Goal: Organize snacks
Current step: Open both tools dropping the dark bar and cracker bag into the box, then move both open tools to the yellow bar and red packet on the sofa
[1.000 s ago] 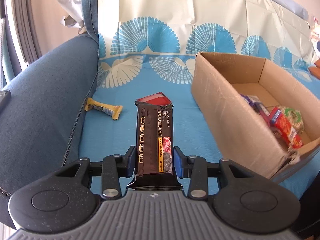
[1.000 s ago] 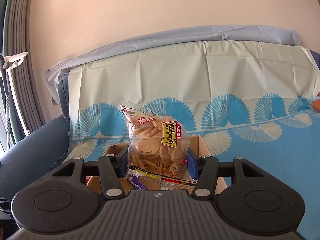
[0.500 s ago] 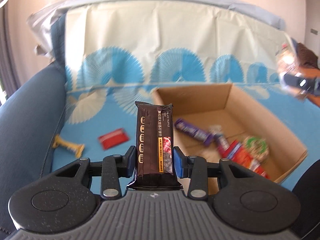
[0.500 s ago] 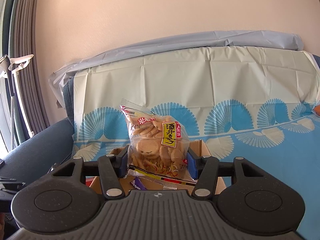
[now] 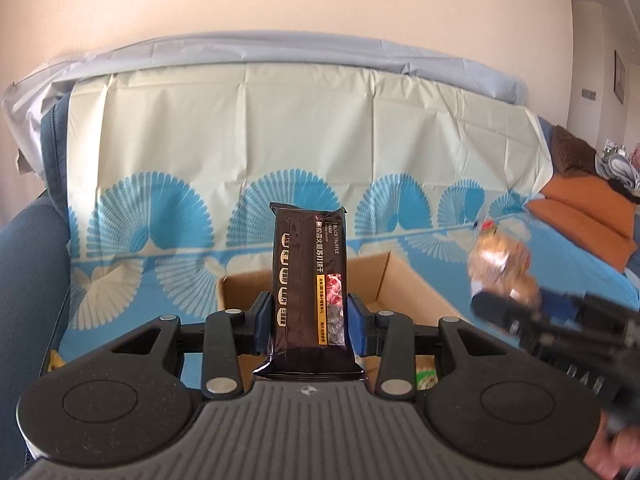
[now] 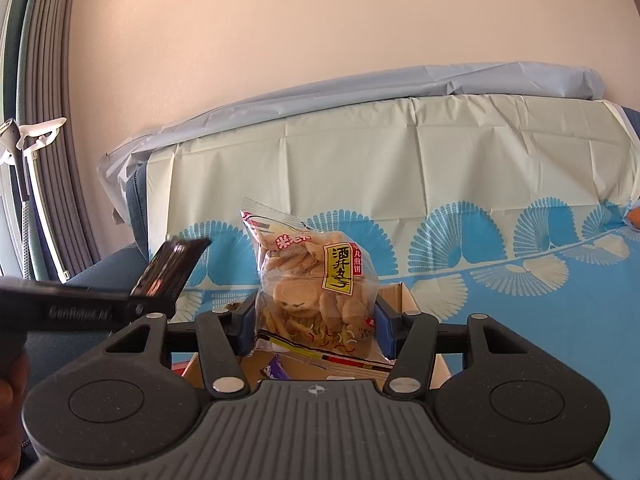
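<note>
The left gripper [image 5: 308,322] holds a dark cracker pack [image 5: 308,280] upright — its blue fingers [image 5: 262,320] press on the lower sides of the pack. Behind the pack, an open cardboard box [image 5: 384,276] stands on the blue-patterned cover [image 5: 160,208] of a sofa [image 5: 28,264]. In the left wrist view the right gripper [image 5: 504,280] appears blurred at 3 o'clock, with its bag over the right side of the box.

The right gripper holds a clear bag of rice crackers [image 6: 316,284] upright; its fingers [image 6: 384,324] squeeze the bag from both sides. Below the bag, a part of the box shows at 6 o'clock, with a purple wrapper [image 6: 274,368] inside. In the right wrist view the left gripper comes in at 9 o'clock — the pack there is tilted, above the left edge of the box. A hand [image 6: 12,408] is at the left border of this view.
</note>
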{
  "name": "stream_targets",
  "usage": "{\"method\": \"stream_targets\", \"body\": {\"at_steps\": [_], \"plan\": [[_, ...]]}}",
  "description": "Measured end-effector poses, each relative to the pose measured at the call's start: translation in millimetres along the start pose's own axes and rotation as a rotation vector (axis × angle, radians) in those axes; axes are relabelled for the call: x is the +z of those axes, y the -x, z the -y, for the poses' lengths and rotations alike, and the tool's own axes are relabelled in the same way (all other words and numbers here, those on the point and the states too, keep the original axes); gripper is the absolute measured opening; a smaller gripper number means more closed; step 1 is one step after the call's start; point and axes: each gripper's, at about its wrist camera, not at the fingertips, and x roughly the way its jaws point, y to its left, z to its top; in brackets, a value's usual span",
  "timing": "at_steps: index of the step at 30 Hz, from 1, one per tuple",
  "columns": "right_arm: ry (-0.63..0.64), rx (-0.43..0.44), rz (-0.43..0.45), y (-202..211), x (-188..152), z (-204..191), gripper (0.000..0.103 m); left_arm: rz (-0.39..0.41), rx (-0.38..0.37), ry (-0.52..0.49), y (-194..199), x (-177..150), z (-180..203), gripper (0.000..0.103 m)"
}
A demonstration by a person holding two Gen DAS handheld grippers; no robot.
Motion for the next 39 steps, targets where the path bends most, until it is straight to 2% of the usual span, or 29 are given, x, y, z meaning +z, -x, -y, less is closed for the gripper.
{"method": "stream_targets", "body": {"at_steps": [4,5,6,7,8,13,17,24,29,35,37,39], "plan": [[0.001,-0.016,-0.005,-0.7,-0.3,-1.4,0.062,0.031,-0.008,-0.007,1.8,16.1,12.9,0.046],[0.000,-0.023,-0.013,-1.8,-0.3,-1.3,0.064,0.032,-0.014,-0.010,2.5,17.5,14.5,0.059],[-0.002,-0.026,-0.019,-2.9,0.0,-1.4,0.073,0.031,-0.022,-0.013,3.5,16.4,15.5,0.072],[-0.002,-0.030,-0.020,-3.2,0.2,-1.4,0.079,0.029,-0.026,-0.018,4.1,14.8,16.4,0.075],[-0.003,-0.033,-0.019,-3.1,0.7,-1.2,0.080,0.026,-0.026,-0.024,5.8,9.5,15.6,0.076],[0.002,-0.036,-0.014,-3.0,1.4,-2.2,0.085,-0.004,0.028,-0.029,10.7,-24.2,1.6,0.076],[0.005,-0.037,-0.015,-3.3,1.5,-2.6,0.085,0.008,0.083,-0.023,24.6,-50.9,-19.1,0.076],[0.031,-0.045,-0.019,-4.9,1.8,-6.9,0.085,0.015,0.174,-0.017,57.0,-75.6,-62.8,0.077],[0.034,-0.054,-0.026,-6.6,2.0,-9.6,0.085,-0.008,0.202,0.028,81.1,-90.8,-98.2,0.077],[0.018,-0.060,-0.027,-5.3,1.8,-11.7,0.085,-0.057,0.201,0.117,103.8,-117.7,-133.5,0.076],[0.012,-0.061,-0.028,-5.3,1.5,-12.3,0.085,-0.077,0.181,0.150,110.2,-126.1,-141.9,0.072],[0.005,-0.062,-0.029,-5.9,1.3,-13.3,0.085,-0.086,0.149,0.177,114.1,-134.7,-148.2,0.064]]}}
